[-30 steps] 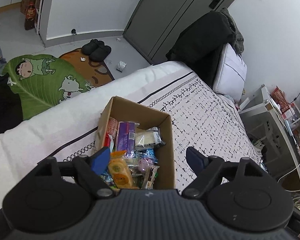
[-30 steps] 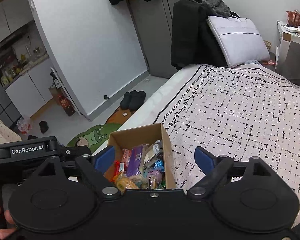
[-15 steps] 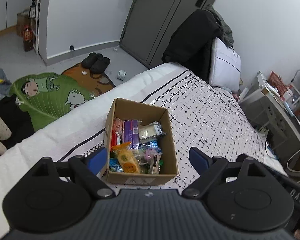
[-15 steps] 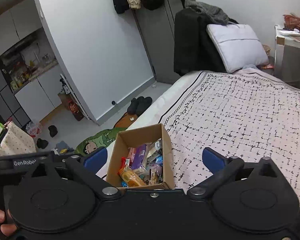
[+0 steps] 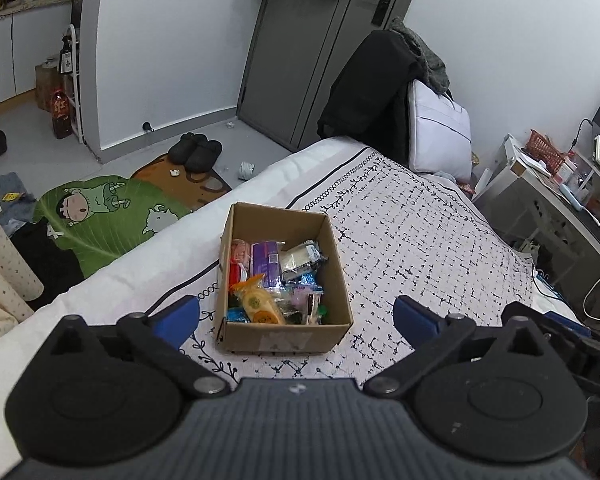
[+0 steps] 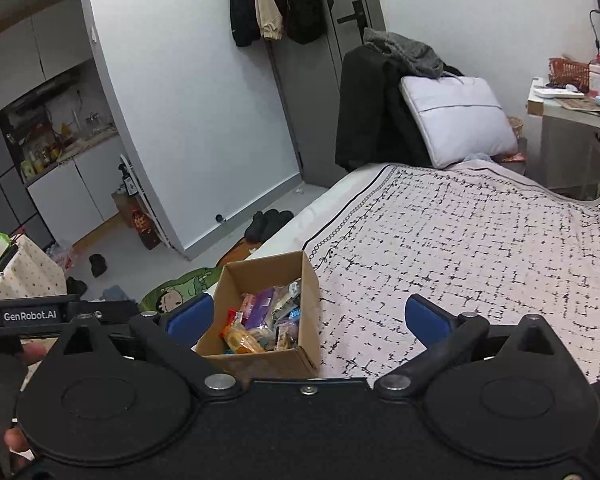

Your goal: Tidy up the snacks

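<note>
Both grippers hovered above the bed with their blue-tipped fingers spread wide and nothing between them: the left gripper (image 5: 296, 318) over the near edge of the cardboard box (image 5: 284, 338), the right gripper (image 6: 306, 318) a little to the box's right side. Every snack in view sat inside that box, which rested on the patterned bedspread (image 5: 420, 248) near the bed's floor-side edge. Among the packets, a yellow-orange pouch (image 5: 258, 304) lay at the front, a purple pack (image 5: 266, 260) stood toward the back beside a red-and-pink one (image 5: 238, 256), and a pale wrapper (image 5: 300, 258) leaned at the right. No packet lay loose on the bedspread in either view.

As a judgement, the scene fitted two stages equally: snacks already gathered into the box, with the grippers clear of it, or a jumbled box waiting to be sorted out. The packets lay heaped and overlapping, not in rows, so whether any tidying remained could not be settled from these views.
</note>
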